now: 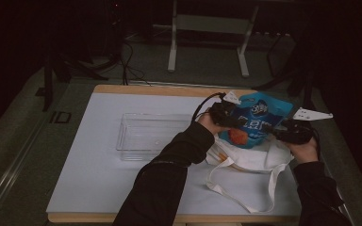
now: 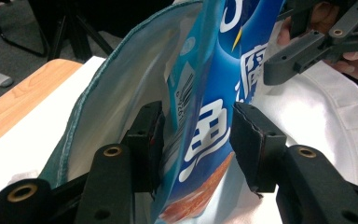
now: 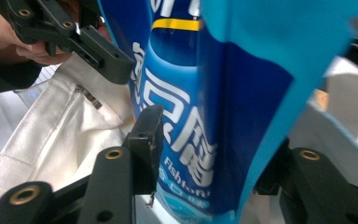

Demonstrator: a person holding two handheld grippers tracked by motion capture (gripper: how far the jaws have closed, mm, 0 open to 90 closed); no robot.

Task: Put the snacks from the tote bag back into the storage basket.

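Left claw (image 1: 233,118) and right claw (image 1: 274,129) facing inward, jaws half-closed, forearms extended

The room is dim. A white-topped table with a pale wooden edge (image 1: 122,89) stands on grey carpeted floor (image 1: 23,141). Beyond it, a light metal frame stand (image 1: 172,47) rises; black cables (image 1: 127,66) trail across the floor.
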